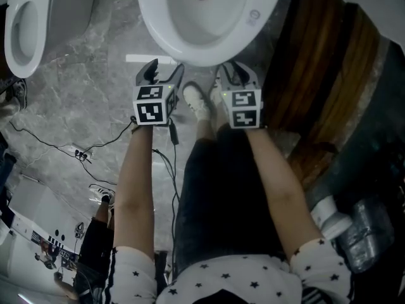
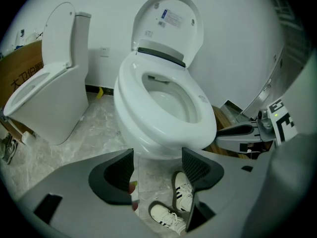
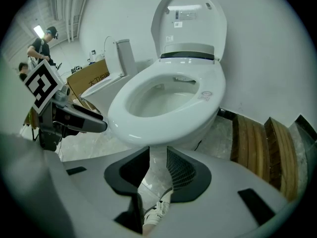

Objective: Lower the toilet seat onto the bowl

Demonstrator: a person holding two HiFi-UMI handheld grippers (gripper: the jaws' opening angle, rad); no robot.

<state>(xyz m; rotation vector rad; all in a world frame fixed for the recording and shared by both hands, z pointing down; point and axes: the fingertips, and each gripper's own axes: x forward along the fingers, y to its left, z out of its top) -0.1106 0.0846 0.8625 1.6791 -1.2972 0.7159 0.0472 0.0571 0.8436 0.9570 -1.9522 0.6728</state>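
My left gripper (image 2: pixel 157 163) hangs just before the bowl's (image 2: pixel 131 131) front rim, jaws spread and empty. My right gripper (image 3: pixel 157 162) sits beside it, also unclenched (with a narrower gap) and holding nothing. The toilet seat (image 3: pixel 210 90) lies flat on the bowl, with the lid (image 3: pixel 190 19) upright behind it.

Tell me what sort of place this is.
Probably a showroom or test room, not a home bathroom: a toilet beside a second toilet, loose cables on the floor, a cardboard box behind.
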